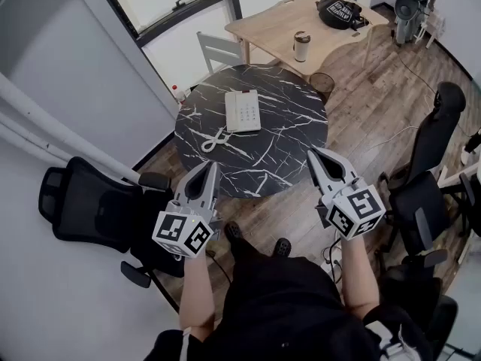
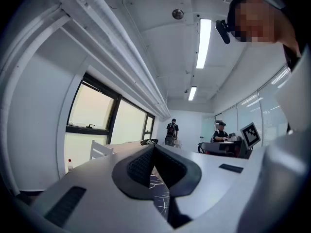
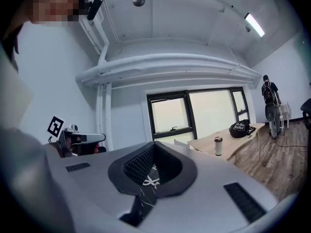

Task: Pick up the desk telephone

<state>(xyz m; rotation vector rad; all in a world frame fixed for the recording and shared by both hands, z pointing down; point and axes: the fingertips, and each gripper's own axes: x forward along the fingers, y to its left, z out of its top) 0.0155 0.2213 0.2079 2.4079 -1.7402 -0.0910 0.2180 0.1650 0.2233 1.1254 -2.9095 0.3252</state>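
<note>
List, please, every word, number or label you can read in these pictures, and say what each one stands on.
No text here is legible.
Black bag on the wooden table: white print, too blurred to read.
Desk telephone: keypad markings, too small to read.
Cubes on the left gripper and right gripper: black-and-white square code patterns, no letters or digits.

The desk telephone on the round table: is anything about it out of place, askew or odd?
The desk telephone lies flat on the marble table, and nothing looks spilled or broken. One oddity is what seems to be a white looped cord, which lies loose beside it. No link between them shows.
</note>
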